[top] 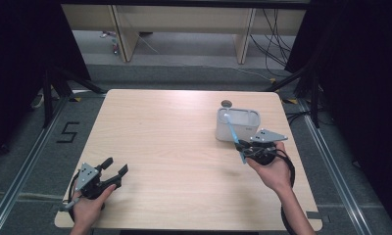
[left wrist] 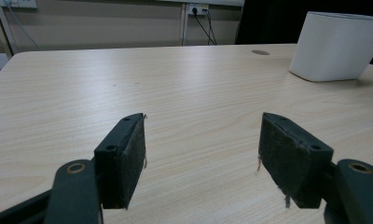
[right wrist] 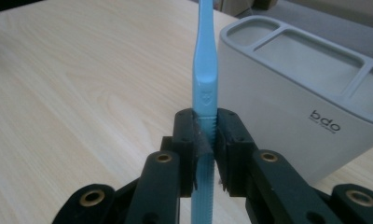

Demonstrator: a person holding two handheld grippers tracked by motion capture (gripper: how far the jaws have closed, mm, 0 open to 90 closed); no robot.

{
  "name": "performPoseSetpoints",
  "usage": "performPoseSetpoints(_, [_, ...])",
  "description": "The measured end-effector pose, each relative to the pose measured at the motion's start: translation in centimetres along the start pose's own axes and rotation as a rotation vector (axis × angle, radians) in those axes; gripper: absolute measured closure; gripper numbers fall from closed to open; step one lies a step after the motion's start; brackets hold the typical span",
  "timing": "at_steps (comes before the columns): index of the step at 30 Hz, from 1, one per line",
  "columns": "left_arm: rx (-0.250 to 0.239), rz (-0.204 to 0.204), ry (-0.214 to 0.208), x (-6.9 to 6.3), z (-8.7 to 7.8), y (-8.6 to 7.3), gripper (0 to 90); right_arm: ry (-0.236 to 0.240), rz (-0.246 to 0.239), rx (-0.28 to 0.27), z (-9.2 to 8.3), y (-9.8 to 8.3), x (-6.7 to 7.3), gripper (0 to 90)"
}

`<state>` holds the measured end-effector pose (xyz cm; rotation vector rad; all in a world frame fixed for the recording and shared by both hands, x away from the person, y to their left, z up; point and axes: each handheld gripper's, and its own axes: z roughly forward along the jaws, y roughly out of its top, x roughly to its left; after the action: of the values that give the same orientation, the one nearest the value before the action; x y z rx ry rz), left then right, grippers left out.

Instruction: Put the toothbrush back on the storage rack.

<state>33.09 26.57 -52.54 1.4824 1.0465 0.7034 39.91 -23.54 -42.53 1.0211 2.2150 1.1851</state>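
One toothbrush [right wrist: 204,93], light blue plastic, slim and flat-sided, with a ribbed grip section low on the handle. One holder [right wrist: 296,88], matte grey-white, a rounded-corner box with three open compartments on top and a small dark logo on its side. One tabletop [top: 174,147], pale wood grain, smooth, rounded corners, with one round cable hole [top: 226,103] near the far edge. Two hand-held grippers, black jaws with rough dark pads, each with a grey three-cornered plate on top.

Your right hand-held gripper [right wrist: 205,140] is clenched on the toothbrush, pads pressing the ribbed part of the handle from both sides. In the high view the toothbrush [top: 233,132] sits just beside the holder's [top: 237,124] near-left corner, its long axis tilted, the head end up and away from you over the holder's left compartment, the tail end pointing down toward you past the jaws. In the right gripper view the handle runs straight up between the jaws.

Your left hand-held gripper [top: 113,169] is released, jaws wide apart, nothing between them, low over the tabletop's near-left part, well apart from the holder.
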Motion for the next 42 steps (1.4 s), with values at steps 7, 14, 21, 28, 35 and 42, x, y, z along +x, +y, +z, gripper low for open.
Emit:
performPoseSetpoints(7, [0.002,0.0,0.001,0.0,0.0,0.0,31.4,-0.052,0.036,-0.058,-0.5,-0.1,-0.4,78.8])
performPoseSetpoints(14, [-0.002,-0.001,0.0,0.0,0.0,0.0,31.4,-0.092,0.06,-0.109,-0.8,-0.2,-0.9,78.8])
performPoseSetpoints(21, [0.002,-0.001,0.002,0.0,-0.1,0.0,31.3,-0.126,0.089,-0.149,-1.0,-0.4,-1.1,78.8])
performPoseSetpoints(28, [0.012,0.001,0.006,0.0,-0.1,0.0,31.3,-0.147,0.12,-0.17,-1.1,-0.5,-1.2,78.8])
performPoseSetpoints(35, [0.013,0.0,0.007,0.0,-0.1,0.0,31.3,-0.169,0.135,-0.205,-1.2,-0.7,-1.3,78.8])
performPoseSetpoints(42, [0.013,-0.002,0.007,0.0,-0.1,0.0,31.3,-0.204,0.15,-0.227,-1.7,-0.9,-1.8,78.8])
